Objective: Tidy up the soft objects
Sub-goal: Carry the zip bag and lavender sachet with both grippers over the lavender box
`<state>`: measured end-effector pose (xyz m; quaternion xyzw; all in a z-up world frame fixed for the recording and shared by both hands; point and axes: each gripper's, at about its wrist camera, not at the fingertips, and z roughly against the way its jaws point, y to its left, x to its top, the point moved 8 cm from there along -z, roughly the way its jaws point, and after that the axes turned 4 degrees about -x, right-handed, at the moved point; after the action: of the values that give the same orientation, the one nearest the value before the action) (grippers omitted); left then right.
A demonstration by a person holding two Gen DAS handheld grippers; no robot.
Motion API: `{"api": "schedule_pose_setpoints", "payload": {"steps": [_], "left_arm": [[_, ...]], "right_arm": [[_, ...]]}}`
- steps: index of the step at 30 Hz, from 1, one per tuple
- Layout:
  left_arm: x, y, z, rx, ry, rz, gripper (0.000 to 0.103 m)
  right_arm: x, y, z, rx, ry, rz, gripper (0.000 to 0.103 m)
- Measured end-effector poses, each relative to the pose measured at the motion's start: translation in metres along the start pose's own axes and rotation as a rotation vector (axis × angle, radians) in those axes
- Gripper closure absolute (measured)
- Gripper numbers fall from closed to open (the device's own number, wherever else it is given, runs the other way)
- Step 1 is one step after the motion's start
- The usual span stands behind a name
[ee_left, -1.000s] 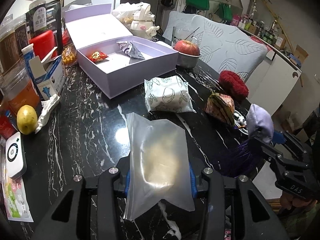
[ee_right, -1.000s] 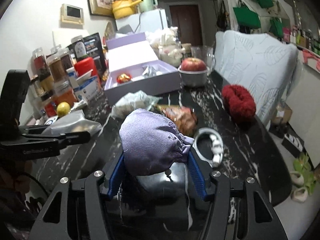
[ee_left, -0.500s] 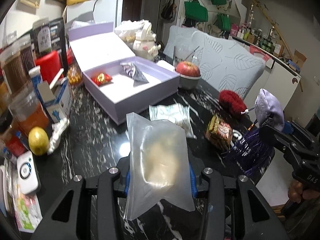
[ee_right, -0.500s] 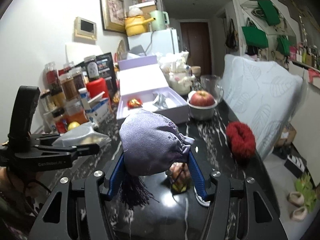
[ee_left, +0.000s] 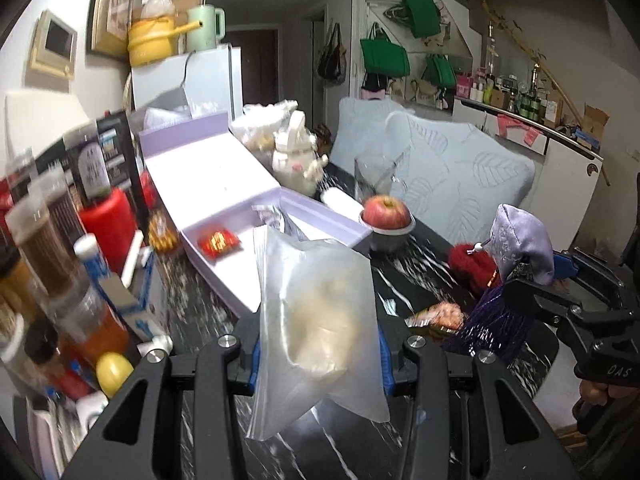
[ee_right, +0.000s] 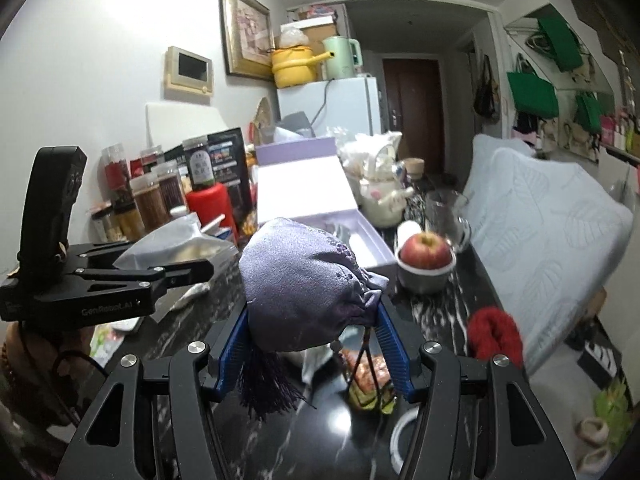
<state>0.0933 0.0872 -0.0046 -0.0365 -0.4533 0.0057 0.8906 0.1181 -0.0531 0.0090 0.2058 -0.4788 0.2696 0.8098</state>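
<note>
Clear plastic bag (ee_left: pixel 320 320) is clenched in the left tongs (ee_left: pixel 318 356); a lilac pouch (ee_right: pixel 300 284) is gripped by the right tongs (ee_right: pixel 312 344). Both are held above the surface (ee_left: pixel 200 304), the lilac box (ee_left: pixel 320 220) at twelve o'clock, presumably for stowing.

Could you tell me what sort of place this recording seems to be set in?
Most likely a lived-in home, around a kitchen or dining area: a white fridge with a yellow pot on top, jars along the wall, and an apple on the dark marble table.
</note>
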Motion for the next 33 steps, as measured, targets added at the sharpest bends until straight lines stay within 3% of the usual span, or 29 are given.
{"api": "schedule_pose_setpoints", "payload": {"steps": [12, 19, 33], "left_arm": [[0.059, 0.025, -0.009, 0.062, -0.078, -0.04, 0.061], [0.076, 0.031, -0.019, 0.052, -0.09, -0.045, 0.061], [0.11, 0.059, -0.041, 0.109, -0.126, -0.056, 0.061]], "right_arm": [[0.055, -0.008, -0.035, 0.039, -0.044, 0.013, 0.044], [0.078, -0.008, -0.043, 0.035, -0.079, 0.039, 0.044], [0.118, -0.002, -0.075, 0.037, -0.124, 0.114, 0.044]]}}
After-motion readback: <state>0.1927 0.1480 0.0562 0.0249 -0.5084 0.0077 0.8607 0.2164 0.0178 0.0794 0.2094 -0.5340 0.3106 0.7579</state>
